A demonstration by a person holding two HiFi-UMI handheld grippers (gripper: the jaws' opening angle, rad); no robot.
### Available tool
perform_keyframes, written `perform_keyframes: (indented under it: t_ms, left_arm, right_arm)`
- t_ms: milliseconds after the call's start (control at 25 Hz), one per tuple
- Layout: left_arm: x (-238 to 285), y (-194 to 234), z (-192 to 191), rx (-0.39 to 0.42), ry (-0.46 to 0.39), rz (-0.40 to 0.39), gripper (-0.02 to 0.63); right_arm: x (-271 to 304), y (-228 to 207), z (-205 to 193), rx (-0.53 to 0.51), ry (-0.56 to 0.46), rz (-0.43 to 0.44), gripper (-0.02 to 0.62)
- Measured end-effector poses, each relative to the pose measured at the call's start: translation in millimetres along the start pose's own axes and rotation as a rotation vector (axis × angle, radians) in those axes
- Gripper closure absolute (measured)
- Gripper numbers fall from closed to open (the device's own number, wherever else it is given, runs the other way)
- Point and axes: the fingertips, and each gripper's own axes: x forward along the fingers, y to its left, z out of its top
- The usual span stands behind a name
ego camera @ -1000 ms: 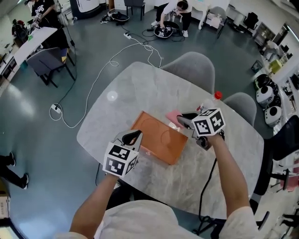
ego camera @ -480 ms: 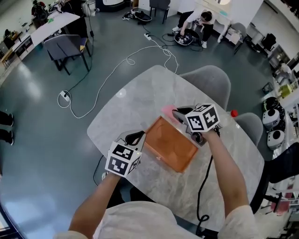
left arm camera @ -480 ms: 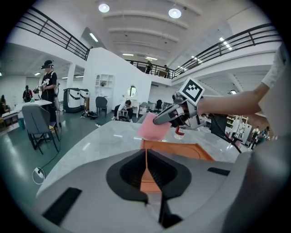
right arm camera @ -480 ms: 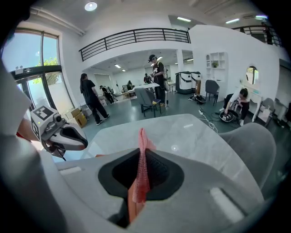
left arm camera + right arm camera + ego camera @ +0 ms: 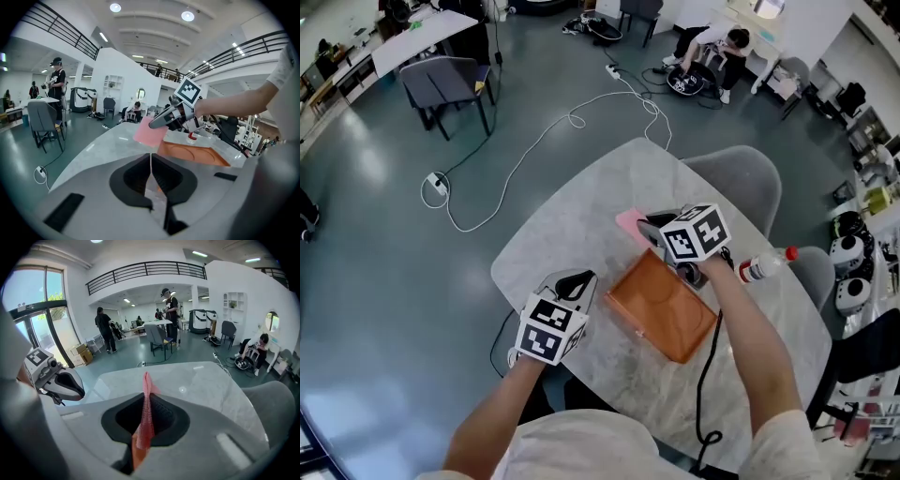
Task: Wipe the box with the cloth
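The orange box (image 5: 664, 317) lies flat and shallow on the marble table (image 5: 572, 225); it also shows as the box (image 5: 194, 153) in the left gripper view. My right gripper (image 5: 649, 228) hovers over the box's far corner, shut on the pink cloth (image 5: 630, 222). The cloth (image 5: 147, 416) hangs pinched between its jaws, and the cloth (image 5: 149, 131) shows lifted off the table. My left gripper (image 5: 579, 279) sits by the box's near-left corner, jaws together in the left gripper (image 5: 151, 161). Only a thin pale line shows between them.
A clear bottle with a red cap (image 5: 764, 267) lies on the table right of the box. Grey chairs (image 5: 739, 183) stand at the far side. A white cable (image 5: 525, 159) runs across the floor. People work in the background.
My right gripper has carried the cloth along the box's far side to its far corner. The left gripper has stayed at the box's near-left corner. The head view has shifted.
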Motion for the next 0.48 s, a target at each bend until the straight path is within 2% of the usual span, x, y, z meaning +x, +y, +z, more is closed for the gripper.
perform_keyframes:
  t_ms: [480]
  left_arm:
    - [-8.9, 45.8, -4.0, -0.043, -0.007, -0.026, 0.591]
  right_arm:
    - [40.0, 17.6, -11.1, 0.021, 0.172, 0.052, 0.577]
